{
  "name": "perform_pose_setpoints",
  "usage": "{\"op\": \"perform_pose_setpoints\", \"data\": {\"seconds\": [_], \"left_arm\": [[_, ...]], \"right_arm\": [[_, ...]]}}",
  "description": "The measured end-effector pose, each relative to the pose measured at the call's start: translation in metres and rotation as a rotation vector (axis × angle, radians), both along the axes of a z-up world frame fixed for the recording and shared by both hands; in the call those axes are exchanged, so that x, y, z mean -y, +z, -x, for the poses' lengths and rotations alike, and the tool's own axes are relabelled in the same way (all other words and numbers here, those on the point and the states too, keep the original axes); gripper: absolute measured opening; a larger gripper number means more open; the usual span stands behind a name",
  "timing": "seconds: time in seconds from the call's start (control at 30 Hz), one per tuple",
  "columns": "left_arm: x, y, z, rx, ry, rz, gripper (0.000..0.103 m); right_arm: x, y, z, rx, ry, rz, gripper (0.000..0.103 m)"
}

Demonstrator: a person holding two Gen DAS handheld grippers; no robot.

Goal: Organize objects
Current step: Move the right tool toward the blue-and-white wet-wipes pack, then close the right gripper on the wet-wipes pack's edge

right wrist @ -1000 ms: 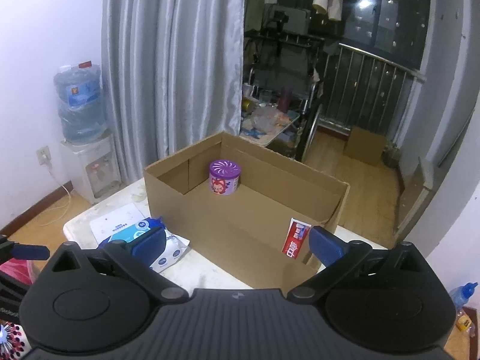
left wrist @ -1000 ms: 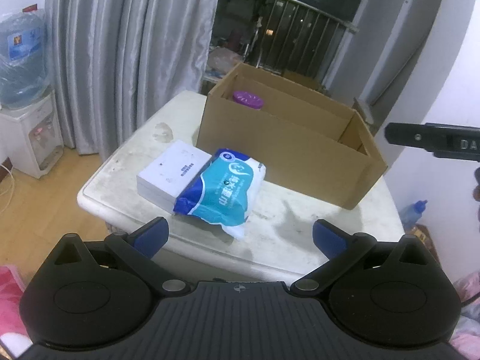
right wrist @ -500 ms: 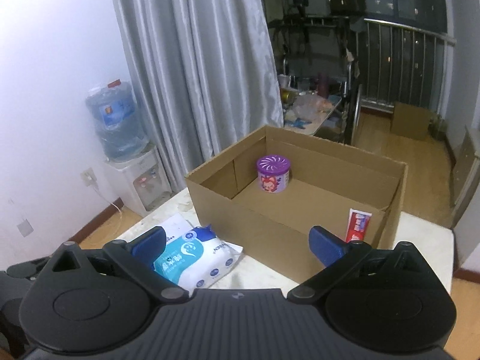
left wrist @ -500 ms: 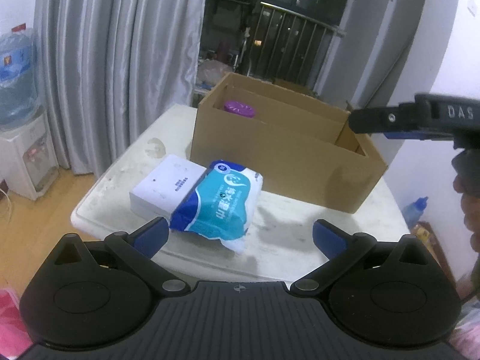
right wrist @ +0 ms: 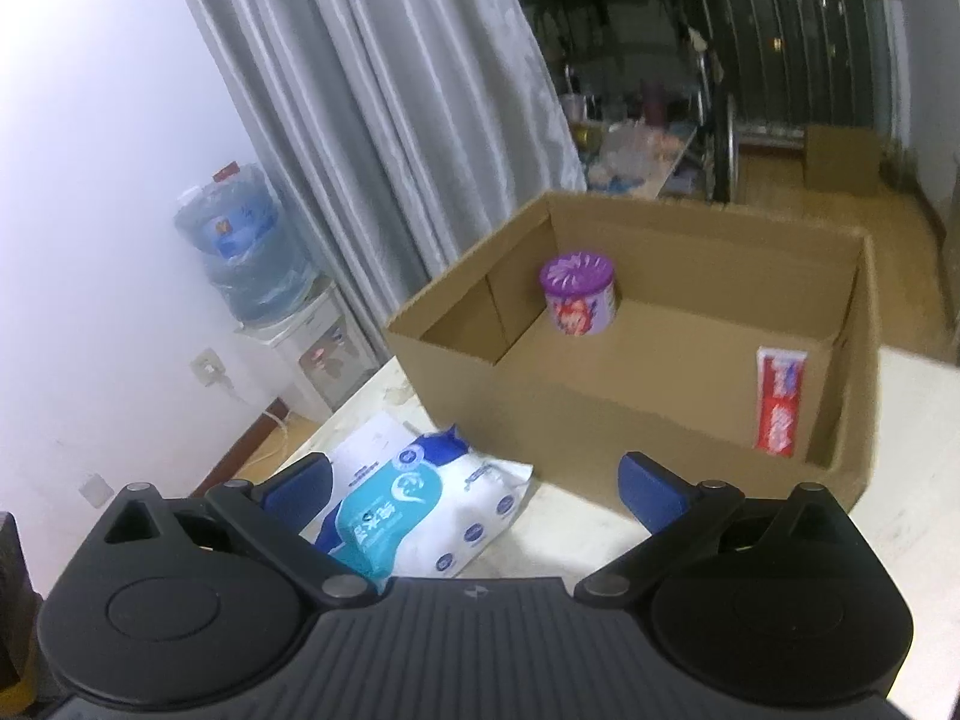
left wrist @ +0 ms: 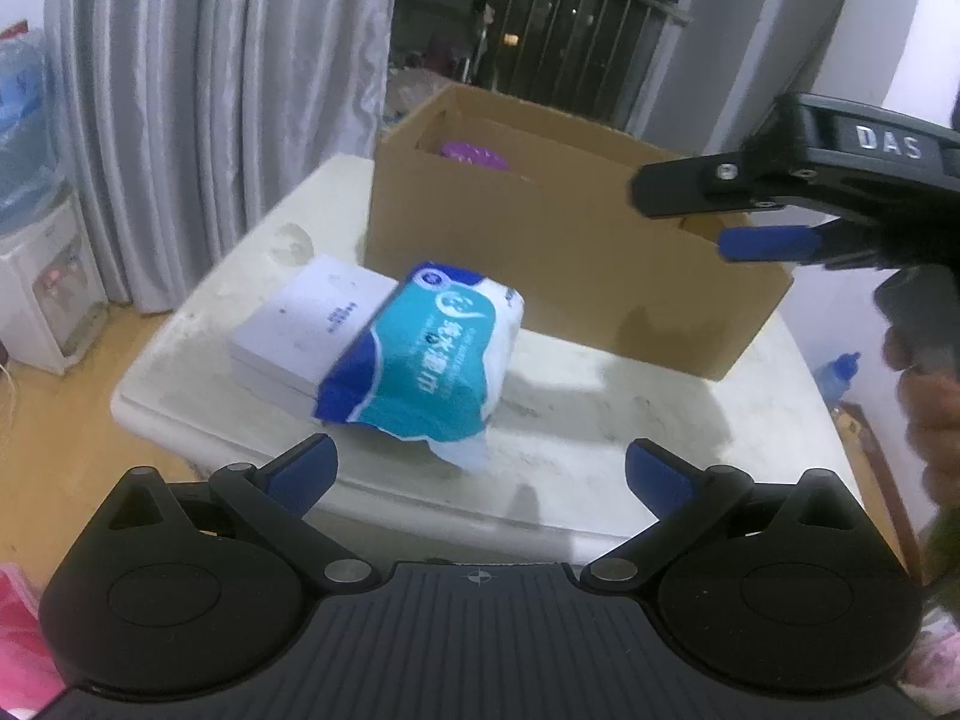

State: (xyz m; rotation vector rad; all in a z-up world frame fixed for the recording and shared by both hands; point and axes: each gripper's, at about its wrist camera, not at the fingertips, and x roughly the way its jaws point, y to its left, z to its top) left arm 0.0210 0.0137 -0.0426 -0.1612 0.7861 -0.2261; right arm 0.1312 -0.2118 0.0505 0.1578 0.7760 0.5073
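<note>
Your left gripper (left wrist: 477, 468) hangs off the near edge of the table (left wrist: 600, 420), its 2 blue-tipped jaws spread wide and holding nothing. Straight ahead of it lies the blue-and-white wipes pack (left wrist: 423, 354), close to the table's near edge and tilted, its left side propped on the white box (left wrist: 306, 315) that sits toward the near-left corner. The pack's crimped end points at you, just beyond the gap between the jaws.

Your right gripper (right wrist: 474, 483) is also spread wide and empty. In the left wrist view it shows as a black body marked "DAS" with 1 blue pad, held in the air in front of the right end of the cardboard box (left wrist: 558, 264), with your hand (left wrist: 936, 420) blurred at the frame's right edge. From its own camera the wipes pack (right wrist: 414, 516) sits low between the jaws, nearer the left one, partly hidden by the gripper body.

The cardboard box (right wrist: 630, 420) stands open along the far side of the table. Inside it, the purple-lidded canister (right wrist: 579, 297) stands upright near the far-left corner, and the red toothpaste carton (right wrist: 780, 399) leans on end against the right wall. The wipes pack lies just beside the box's front wall; whether they touch you cannot tell. A water dispenser (right wrist: 288, 324) stands by the curtain (right wrist: 408, 120) on the left.
</note>
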Motion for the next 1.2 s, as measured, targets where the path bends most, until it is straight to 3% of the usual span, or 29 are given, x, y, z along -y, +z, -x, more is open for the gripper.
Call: {"op": "perform_pose_setpoints", "data": {"seconds": [0.23,0.6,0.93,1.2], "left_arm": [[0.009,-0.015,-0.012,-0.065,-0.043,0.023,0.103],[0.005,-0.024,-0.023,-0.095,-0.047,0.052,0.101],[0.0,-0.032,-0.033,-0.119,-0.044,0.079,0.096],[0.003,-0.031,-0.035,-0.12,-0.07,0.108,0.096]], "right_arm": [[-0.018,-0.02,-0.014,-0.036,0.044,-0.02,0.101],[-0.067,-0.042,-0.045,-0.054,0.159,0.023,0.082],[-0.081,-0.066,-0.066,-0.134,0.137,0.05,0.082],[-0.076,-0.063,-0.06,-0.213,0.168,0.068,0.082]]}}
